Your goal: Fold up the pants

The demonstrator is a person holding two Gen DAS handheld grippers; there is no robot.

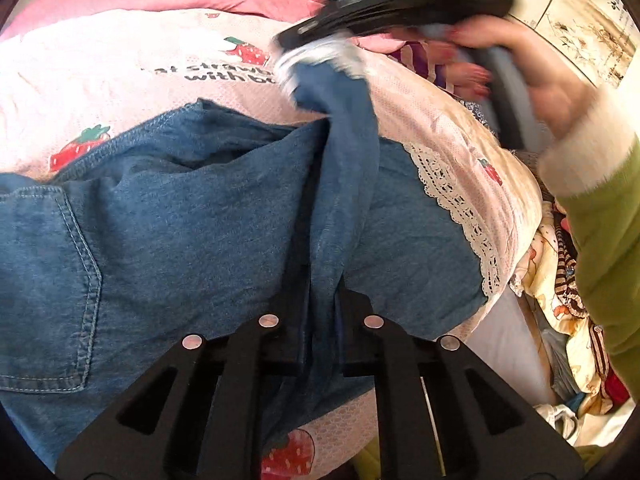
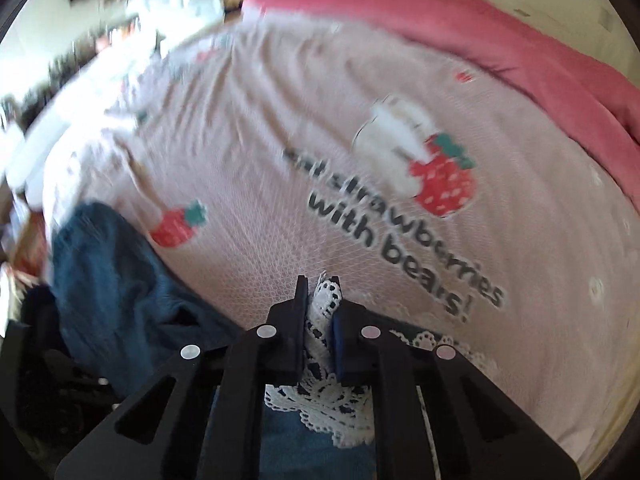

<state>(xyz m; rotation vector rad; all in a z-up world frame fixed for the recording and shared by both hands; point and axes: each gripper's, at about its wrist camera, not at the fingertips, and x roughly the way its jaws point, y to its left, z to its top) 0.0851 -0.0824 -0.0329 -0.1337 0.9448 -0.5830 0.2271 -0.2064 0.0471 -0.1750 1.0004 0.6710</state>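
Note:
Blue denim pants with white lace hem lie on a pink strawberry-print bedspread. My left gripper is shut on a raised fold of the denim. My right gripper shows at the top of the left wrist view, shut on the lace-trimmed end of a pant leg and holding it up above the bed. In the right wrist view my right gripper pinches the white lace hem, with denim trailing down to the left.
A darker pink quilt lies along the bed's far side. A heap of patterned clothes sits beside the bed at right. Cluttered furniture stands beyond the bed, blurred.

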